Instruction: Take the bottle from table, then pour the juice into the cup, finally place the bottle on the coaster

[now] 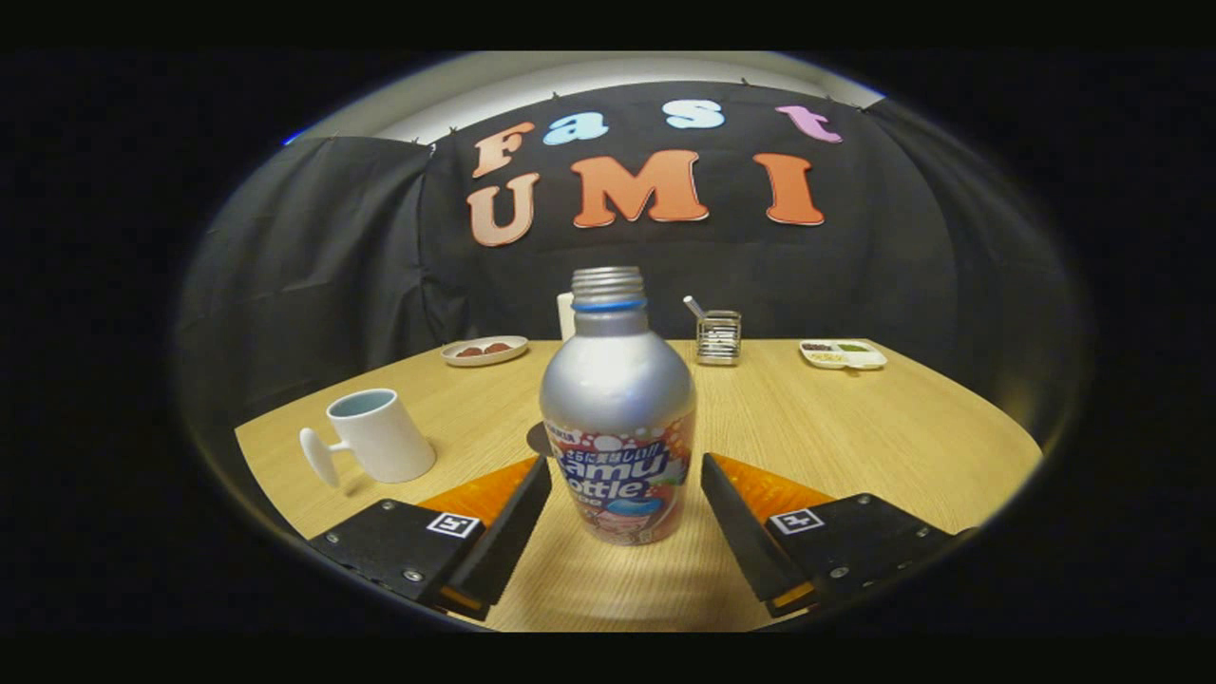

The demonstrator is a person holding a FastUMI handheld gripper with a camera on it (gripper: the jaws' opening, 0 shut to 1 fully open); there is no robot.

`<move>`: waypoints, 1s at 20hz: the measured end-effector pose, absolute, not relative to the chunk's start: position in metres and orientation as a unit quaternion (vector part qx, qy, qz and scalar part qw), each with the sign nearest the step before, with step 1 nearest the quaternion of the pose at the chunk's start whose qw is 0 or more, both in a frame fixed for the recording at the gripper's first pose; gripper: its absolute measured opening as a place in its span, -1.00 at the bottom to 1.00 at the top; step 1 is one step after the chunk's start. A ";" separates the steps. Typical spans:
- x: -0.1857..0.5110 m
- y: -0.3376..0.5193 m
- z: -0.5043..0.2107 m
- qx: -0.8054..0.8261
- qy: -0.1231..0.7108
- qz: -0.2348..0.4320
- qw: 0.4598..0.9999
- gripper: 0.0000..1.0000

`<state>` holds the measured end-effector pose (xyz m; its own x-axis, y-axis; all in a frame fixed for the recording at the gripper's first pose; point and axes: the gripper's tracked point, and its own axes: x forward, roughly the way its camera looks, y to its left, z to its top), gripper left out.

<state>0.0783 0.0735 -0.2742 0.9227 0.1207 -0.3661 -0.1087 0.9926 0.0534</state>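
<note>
Though uncapped, bottle point(617, 408) between spread tongs point(625, 484)

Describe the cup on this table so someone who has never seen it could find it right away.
Start at the round wooden table and find the silver bottle standing between the fingers of the open tool, untouched. The cup stands apart from it, out past one finger, toward the table's edge. It is the lone white mug with a side handle, much taller than the flat dishes at the far end.
</note>
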 end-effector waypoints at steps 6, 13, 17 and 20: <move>0.080 0.078 -0.275 0.008 0.192 0.049 0.980 0.58; 0.082 0.083 -0.260 -0.041 0.200 0.044 0.978 0.55; 0.085 0.088 -0.241 -0.101 0.190 0.039 0.976 0.55; 0.088 0.093 -0.231 -0.156 0.185 0.034 0.970 0.55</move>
